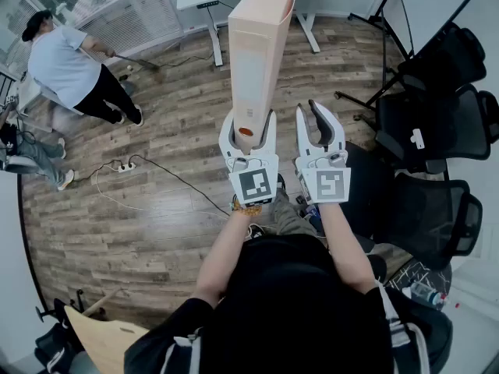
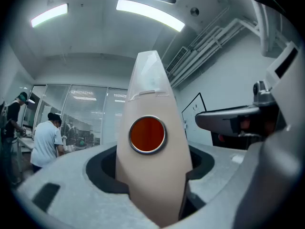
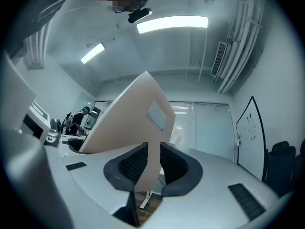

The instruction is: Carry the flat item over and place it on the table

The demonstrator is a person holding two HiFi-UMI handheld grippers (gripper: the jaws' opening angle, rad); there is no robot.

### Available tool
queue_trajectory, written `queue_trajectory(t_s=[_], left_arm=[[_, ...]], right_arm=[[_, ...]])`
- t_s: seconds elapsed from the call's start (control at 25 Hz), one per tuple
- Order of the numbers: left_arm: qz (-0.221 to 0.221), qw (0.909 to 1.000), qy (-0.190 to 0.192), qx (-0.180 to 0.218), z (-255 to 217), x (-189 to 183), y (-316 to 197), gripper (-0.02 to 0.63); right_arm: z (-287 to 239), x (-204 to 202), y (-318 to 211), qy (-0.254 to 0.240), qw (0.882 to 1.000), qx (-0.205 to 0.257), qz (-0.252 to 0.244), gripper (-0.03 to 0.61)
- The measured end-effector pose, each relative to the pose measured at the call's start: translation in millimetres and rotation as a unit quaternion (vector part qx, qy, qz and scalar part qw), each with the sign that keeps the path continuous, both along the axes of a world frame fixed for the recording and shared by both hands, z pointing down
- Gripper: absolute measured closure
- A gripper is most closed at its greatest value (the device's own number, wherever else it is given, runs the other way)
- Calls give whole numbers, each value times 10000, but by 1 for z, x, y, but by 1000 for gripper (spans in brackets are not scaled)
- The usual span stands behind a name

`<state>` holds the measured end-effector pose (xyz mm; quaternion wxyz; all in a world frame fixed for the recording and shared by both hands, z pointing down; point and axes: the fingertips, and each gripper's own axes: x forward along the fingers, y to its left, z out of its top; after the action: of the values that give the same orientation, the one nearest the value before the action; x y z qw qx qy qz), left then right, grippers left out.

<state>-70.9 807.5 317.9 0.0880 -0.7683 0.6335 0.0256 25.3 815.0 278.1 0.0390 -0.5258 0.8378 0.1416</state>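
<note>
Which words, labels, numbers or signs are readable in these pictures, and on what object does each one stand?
No text can be read anywhere.
Marker cubes: black-and-white square patterns only, no letters.
Binder, label pocket: it seems blank, but it is too blurred to be sure.
Whiteboard: faint marks, too blurred to read.

Cool, even indoor light from ceiling strip lights [image 2: 150,14], mild glare on them, soft faint shadows on wood floor [image 1: 156,139], heavy fisheye bend — dark vignette at edges, close foreground slightly soft
</note>
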Motion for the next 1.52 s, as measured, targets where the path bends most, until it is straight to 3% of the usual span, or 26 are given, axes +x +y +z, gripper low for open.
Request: queue_trajectory(t_s=[0.2,0.44,1.0,1.52], left_arm=[[-28,10000,-42,2,-3,8,-32,319],[-29,10000,-53,-51,-2,21,-85,319],[-184,9995,-214,-147,-1,89,-205,319],[-269,9993,-160,-205,-1,80,-258,318]], right_arm=[[-7,12,-29,-332,9994,92,-26,519],[1,22,-85,-250,9996,-102,-67,508],[19,90,-215,-497,9971,-474,-328,508],[20,82,-279,-465,9962,-606,-418,508]])
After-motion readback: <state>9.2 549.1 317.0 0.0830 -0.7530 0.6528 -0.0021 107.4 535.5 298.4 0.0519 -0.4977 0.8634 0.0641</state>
